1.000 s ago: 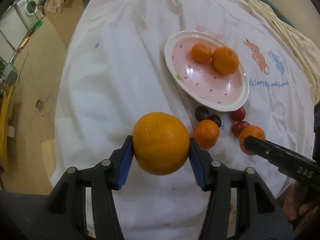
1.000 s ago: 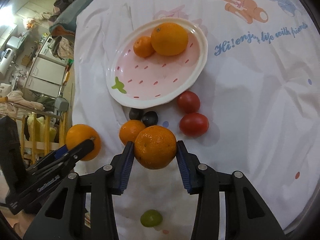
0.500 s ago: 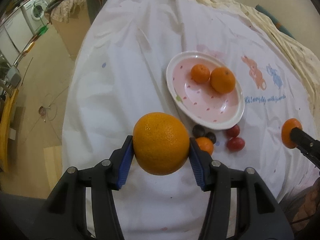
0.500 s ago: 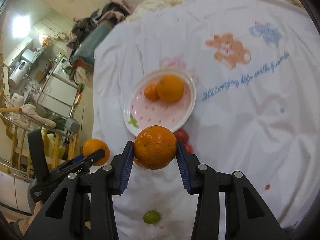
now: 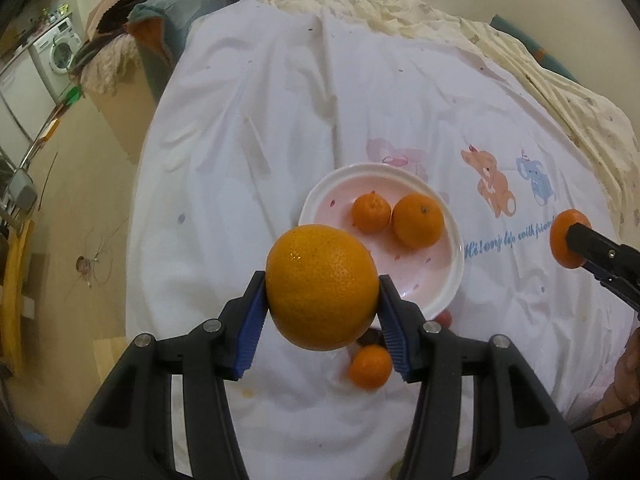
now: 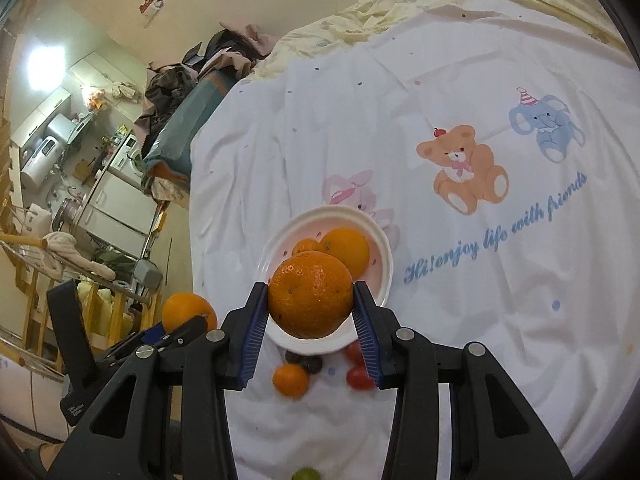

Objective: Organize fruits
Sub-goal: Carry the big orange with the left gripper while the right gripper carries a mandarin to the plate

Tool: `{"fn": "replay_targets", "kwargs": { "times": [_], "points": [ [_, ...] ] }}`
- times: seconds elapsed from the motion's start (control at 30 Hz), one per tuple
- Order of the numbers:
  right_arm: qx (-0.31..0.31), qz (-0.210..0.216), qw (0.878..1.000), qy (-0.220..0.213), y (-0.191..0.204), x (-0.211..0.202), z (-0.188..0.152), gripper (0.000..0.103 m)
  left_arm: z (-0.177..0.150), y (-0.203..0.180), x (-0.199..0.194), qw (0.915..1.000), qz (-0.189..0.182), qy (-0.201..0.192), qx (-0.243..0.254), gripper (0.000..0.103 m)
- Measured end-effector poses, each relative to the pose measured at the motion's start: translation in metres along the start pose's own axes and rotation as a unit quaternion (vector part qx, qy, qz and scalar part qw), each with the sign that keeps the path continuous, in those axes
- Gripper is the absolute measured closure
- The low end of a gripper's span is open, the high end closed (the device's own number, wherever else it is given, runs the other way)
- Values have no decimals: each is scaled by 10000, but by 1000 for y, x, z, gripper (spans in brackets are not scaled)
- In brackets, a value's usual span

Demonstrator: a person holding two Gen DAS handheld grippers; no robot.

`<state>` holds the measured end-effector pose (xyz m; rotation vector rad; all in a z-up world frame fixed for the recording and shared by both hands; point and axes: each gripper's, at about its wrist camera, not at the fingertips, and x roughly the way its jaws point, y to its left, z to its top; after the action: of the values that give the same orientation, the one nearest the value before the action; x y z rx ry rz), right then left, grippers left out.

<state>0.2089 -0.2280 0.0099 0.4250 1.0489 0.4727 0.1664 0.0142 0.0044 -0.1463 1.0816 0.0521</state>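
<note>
The left gripper (image 5: pixel 322 312) clamps a large round orange (image 5: pixel 322 287) between its blue ribbed pads, held in the air above the near rim of the pink, white-rimmed plate (image 5: pixel 448 280). The right gripper (image 6: pixel 310 322) likewise grips a darker, dimpled orange (image 6: pixel 310 294), also lifted over that plate's near edge. On the plate lie a small mandarin (image 5: pixel 371 213) and a medium orange (image 5: pixel 417 221), touching each other. On the white cartoon-printed cloth (image 6: pixel 460 300) just before the plate sit a loose small mandarin (image 6: pixel 291 380), two dark plums (image 6: pixel 304 361) and red tomatoes (image 6: pixel 357 370); a green fruit (image 6: pixel 305 474) lies nearer, at the frame edge
</note>
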Motion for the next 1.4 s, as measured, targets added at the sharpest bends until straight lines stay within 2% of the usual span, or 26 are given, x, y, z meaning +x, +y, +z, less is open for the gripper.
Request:
{"fn": "replay_targets", "kwargs": {
  "times": [0.17, 0.53, 0.77, 1.07, 1.23, 1.4],
  "points": [
    [-20, -119, 9999, 71, -5, 17, 14, 59, 9, -9, 15, 9998, 38, 84, 188, 54],
    [-39, -151, 9992, 377, -14, 65, 37, 59, 5, -20, 80, 9970, 165, 656, 379, 54],
    [-106, -156, 9975, 683, -11, 105, 46, 59, 16, -22, 98, 9967, 169, 678, 412, 54],
    [-65, -45, 9969, 781, -6, 145, 62, 59, 34, -26, 126, 9964, 99, 735, 412, 53],
    [-36, 7, 9966, 822, -1, 162, 69, 59, 38, -23, 128, 9968, 109, 730, 317, 53],
    [39, -5, 9945, 1044, -5, 182, 70, 57, 38, -18, 128, 9965, 64, 808, 203, 51]
  ]
}}
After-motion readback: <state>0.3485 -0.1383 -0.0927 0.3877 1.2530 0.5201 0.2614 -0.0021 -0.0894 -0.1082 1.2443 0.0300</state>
